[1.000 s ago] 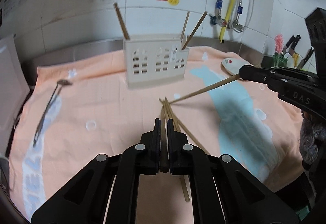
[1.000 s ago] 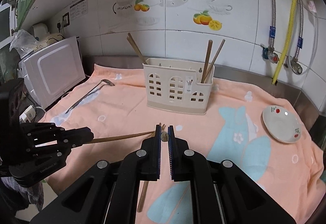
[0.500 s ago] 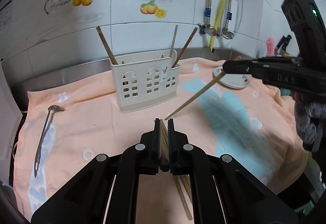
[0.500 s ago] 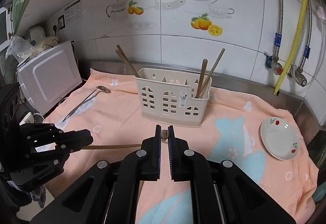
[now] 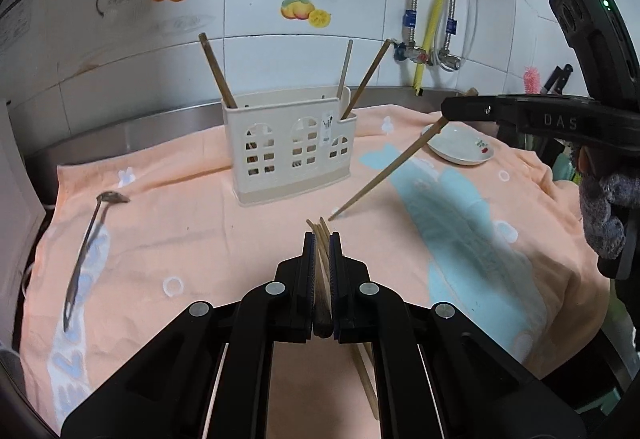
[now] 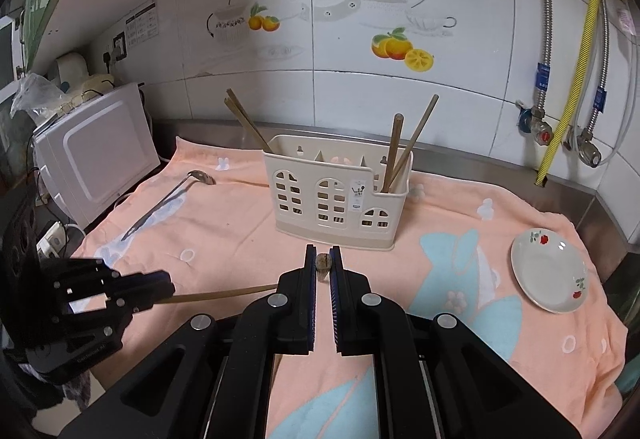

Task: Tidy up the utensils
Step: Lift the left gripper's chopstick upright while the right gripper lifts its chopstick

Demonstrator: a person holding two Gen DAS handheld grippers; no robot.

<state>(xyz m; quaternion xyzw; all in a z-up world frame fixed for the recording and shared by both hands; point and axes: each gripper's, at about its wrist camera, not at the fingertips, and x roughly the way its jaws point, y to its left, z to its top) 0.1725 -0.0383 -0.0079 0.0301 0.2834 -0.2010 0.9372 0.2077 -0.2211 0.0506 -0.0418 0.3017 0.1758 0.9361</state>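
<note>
A cream utensil caddy (image 5: 290, 151) (image 6: 338, 193) stands on the peach towel, with chopsticks upright in its left and right compartments. My left gripper (image 5: 322, 243) is shut on a chopstick (image 5: 323, 279) held above the towel; it also shows in the right wrist view (image 6: 224, 294). More loose chopsticks (image 5: 362, 371) lie on the towel under it. My right gripper (image 6: 323, 257) is shut on another chopstick (image 5: 384, 173), seen end-on in its own view (image 6: 322, 262). That chopstick slants down toward the towel in front of the caddy. A metal ladle (image 5: 86, 251) (image 6: 168, 201) lies at the left.
A small white saucer (image 5: 460, 149) (image 6: 550, 275) sits at the right of the towel. A white microwave (image 6: 92, 155) stands at the left edge. Pipes and valves (image 6: 560, 79) run down the tiled wall at the back right. Knives (image 5: 558, 77) stand far right.
Both grippers have risen and pulled back from the towel, each with its chopstick. The right gripper's chopstick has tilted steeper, its tip lifting off the loose pile.
</note>
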